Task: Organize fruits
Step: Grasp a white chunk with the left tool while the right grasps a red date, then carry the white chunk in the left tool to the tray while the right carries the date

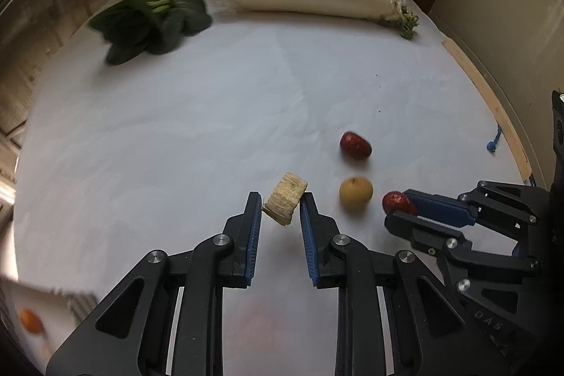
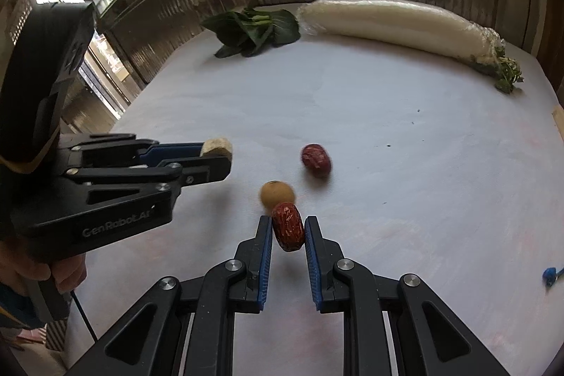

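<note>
Through my left claw I saw a pale, fibrous chunk, clamped at its tips between the two blue pads and held tilted above the white bench. I could not say for certain what the chunk was; it looked like a dry, straw-coloured cut piece. My right claw was clenched on a wrinkled red date, gripped across its middle near the fingertips, and in the left view that same date poked out of the claw at the right side.

Just beyond the held date, on the bench, lay a small round yellow-brown fruit; from the right view the two overlapped, so I could not tell whether they touched. A little farther and to the right sat a second red date, apart from the yellow fruit. In the left view these two loose fruits, the yellow one and the red one, lay between my two claws, one behind the other.

Along the far edge of the bench lay a long white radish with its green top pointing right, and just to its left a bunch of dark leafy greens. A small blue object lay near the right edge.
</note>
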